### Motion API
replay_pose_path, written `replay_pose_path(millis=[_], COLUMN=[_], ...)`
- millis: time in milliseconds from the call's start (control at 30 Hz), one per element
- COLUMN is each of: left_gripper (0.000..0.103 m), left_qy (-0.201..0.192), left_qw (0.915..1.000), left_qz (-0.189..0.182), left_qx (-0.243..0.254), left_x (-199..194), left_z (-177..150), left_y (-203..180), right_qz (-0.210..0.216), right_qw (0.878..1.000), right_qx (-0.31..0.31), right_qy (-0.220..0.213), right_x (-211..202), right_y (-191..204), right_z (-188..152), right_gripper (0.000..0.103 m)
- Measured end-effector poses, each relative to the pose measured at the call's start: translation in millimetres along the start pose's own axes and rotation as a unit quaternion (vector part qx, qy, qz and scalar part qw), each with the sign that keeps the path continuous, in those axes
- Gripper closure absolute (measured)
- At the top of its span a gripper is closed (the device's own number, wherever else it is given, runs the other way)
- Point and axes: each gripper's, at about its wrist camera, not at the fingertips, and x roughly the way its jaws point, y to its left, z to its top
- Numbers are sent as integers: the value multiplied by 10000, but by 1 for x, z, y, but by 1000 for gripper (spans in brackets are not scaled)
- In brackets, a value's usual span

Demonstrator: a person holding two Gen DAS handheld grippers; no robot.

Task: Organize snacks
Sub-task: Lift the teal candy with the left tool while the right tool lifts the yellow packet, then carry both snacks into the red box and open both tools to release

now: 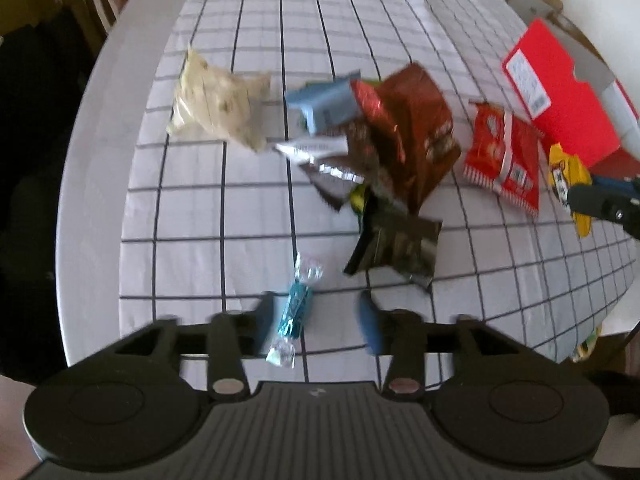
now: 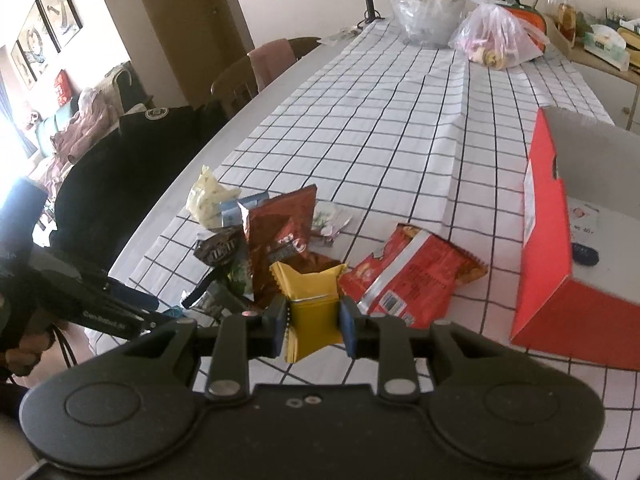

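Note:
My right gripper (image 2: 313, 322) is shut on a yellow snack packet (image 2: 310, 304) and holds it above the checked cloth, left of the open red box (image 2: 544, 248). The packet also shows in the left wrist view (image 1: 568, 178). My left gripper (image 1: 316, 316) is open around a teal wrapped candy (image 1: 295, 310) that lies on the cloth between its fingers. A pile of snacks lies in the middle: a brown bag (image 1: 412, 132), a blue packet (image 1: 324, 104), a dark packet (image 1: 396, 246), a pale bag (image 1: 218, 100) and a red packet (image 1: 504, 156).
The table edge (image 1: 92, 184) runs along the left with chairs (image 2: 240, 80) and a black jacket (image 2: 132, 168) beside it. Two plastic bags (image 2: 460, 12) and a lamp base (image 2: 370, 16) stand at the far end. The red box holds a small dark item (image 2: 584, 254).

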Motion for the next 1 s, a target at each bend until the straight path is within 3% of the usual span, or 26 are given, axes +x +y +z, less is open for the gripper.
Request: replay_pose_path(millis=[167,267,533,767,1000], left_gripper=[53,60,91,91,91], left_qy=[76,47,-97,-168,-594], left_qw=[9997,9993,9965,9988,9980], left_qz=[84,120,401,282,233], left_qx=[201,363,728,370,-16], left_x=[9,10,11,8,-24], left_z=[-3,-3,-5,-6,-3], left_y=[1,-3,-11,-2,1], right_qz=[-49,-82,-138,-186,-216], right_qw=[10000,9999,9997,9997,9994], right_qx=[83,134,185,169,145], right_qy=[15,13,-10,-44,-218], right_x=[3,4,6,3,-6], right_y=[2,3,4,4,-2], right_z=[-2,-3,-2,0,6], right_gripper=[77,77,77,77,77])
